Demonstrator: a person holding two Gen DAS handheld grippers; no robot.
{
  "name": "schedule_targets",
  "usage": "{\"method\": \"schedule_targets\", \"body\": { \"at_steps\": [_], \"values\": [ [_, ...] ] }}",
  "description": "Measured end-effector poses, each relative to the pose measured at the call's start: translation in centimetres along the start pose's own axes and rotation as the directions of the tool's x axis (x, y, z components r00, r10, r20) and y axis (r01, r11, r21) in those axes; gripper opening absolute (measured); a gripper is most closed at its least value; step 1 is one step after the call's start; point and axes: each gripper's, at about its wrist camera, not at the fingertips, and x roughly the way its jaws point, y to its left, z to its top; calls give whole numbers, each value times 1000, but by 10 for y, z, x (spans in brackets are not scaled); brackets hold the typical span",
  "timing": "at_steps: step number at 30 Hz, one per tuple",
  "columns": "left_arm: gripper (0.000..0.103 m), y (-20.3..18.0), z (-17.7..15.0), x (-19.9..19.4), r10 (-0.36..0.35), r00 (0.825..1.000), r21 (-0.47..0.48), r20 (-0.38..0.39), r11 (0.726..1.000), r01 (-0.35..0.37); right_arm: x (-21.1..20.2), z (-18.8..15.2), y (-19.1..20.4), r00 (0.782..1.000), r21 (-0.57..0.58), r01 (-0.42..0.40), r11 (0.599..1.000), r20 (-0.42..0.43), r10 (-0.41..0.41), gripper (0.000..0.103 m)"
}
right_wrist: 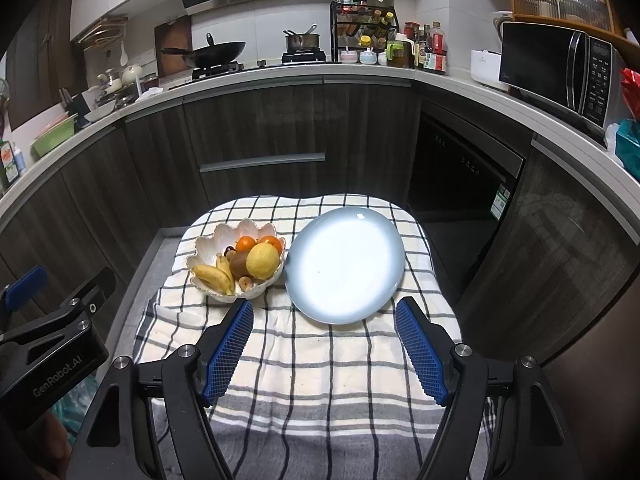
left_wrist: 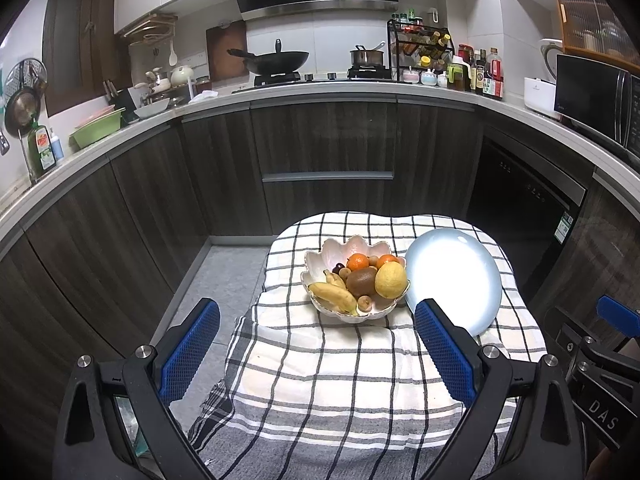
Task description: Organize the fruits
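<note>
Checked black-and-white cloth (right_wrist: 304, 360) covers a small table in a dark-wood kitchen, its edges drooping over the sides, with grey floor tile (left_wrist: 224, 280) showing to the left and cabinet fronts close behind and to the right. The near half of the cloth lies bare, leaving open room in front of both tools.

A shell-shaped white bowl (right_wrist: 208, 248) sits on the far left of the cloth, holding two bananas (right_wrist: 214, 276), a kiwi (right_wrist: 239, 263), a lemon (right_wrist: 262, 261), two oranges (right_wrist: 245, 243) and several small round fruits. Just beside it on the right, nearly touching its rim, lies a pale blue plate (right_wrist: 344, 264) with nothing on it.

The left gripper (left_wrist: 318, 346) hangs above the near cloth with its blue pads spread wide and nothing between them; the bowl sits ahead of it, between the finger lines and well apart. The right gripper (right_wrist: 324, 348) is likewise parted and holds nothing, the plate just beyond its fingertips and the bowl ahead to its left.
</note>
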Motion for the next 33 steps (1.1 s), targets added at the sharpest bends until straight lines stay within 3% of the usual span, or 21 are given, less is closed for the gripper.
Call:
{"method": "schedule_targets", "body": {
  "at_steps": [33],
  "values": [
    [100, 4, 0, 1, -13, 1000, 10, -3, 1000, 13, 1, 7, 4, 1000, -15, -5, 1000, 12, 5, 75]
  ]
}}
